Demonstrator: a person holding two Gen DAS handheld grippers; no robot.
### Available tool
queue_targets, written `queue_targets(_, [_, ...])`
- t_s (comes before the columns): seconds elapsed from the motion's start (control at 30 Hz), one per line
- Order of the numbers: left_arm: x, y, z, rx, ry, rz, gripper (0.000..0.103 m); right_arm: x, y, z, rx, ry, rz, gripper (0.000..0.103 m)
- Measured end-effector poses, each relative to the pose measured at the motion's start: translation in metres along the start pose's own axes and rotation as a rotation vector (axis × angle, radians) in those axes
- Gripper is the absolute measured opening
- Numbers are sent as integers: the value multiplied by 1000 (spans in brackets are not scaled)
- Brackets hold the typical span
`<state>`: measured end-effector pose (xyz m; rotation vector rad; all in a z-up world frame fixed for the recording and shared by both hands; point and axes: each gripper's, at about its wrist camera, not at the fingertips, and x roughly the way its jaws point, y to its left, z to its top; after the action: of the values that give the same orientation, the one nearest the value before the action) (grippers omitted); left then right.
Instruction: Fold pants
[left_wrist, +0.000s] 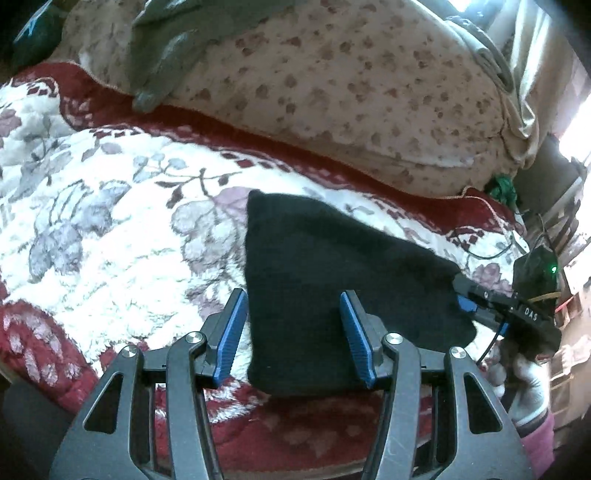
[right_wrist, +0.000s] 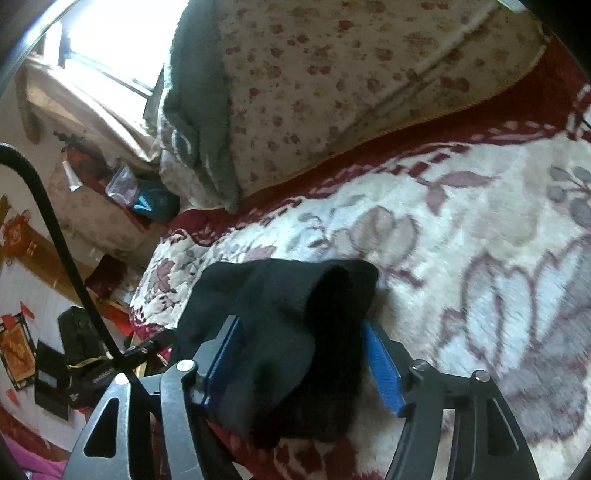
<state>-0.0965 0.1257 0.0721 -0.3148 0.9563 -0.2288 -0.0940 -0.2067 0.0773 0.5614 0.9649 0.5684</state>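
Observation:
The black pants (left_wrist: 325, 273) lie folded in a small bundle on the red and white floral blanket (left_wrist: 110, 221). My left gripper (left_wrist: 293, 332) is open, its blue-padded jaws straddling the bundle's near left edge. In the left wrist view my right gripper (left_wrist: 467, 301) sits at the bundle's right corner. In the right wrist view the pants (right_wrist: 295, 325) bunch up between the wide-apart blue pads of my right gripper (right_wrist: 303, 365), which is open around the cloth.
A large spotted cream quilt (left_wrist: 351, 92) with a grey cloth (left_wrist: 166, 48) on it lies piled behind the pants. The bed edge (right_wrist: 147, 325) drops to a cluttered floor. A black cable (right_wrist: 62, 240) runs past the right gripper.

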Motion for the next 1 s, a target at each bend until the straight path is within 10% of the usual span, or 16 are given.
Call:
queue_targets(0.33, [20, 0, -16, 9, 10, -15, 48, 13, 22, 5, -183, -38, -54, 13])
queue_targets(1.0, [9, -22, -8, 94, -28, 122, 24, 3, 9, 13, -118, -57, -48, 10])
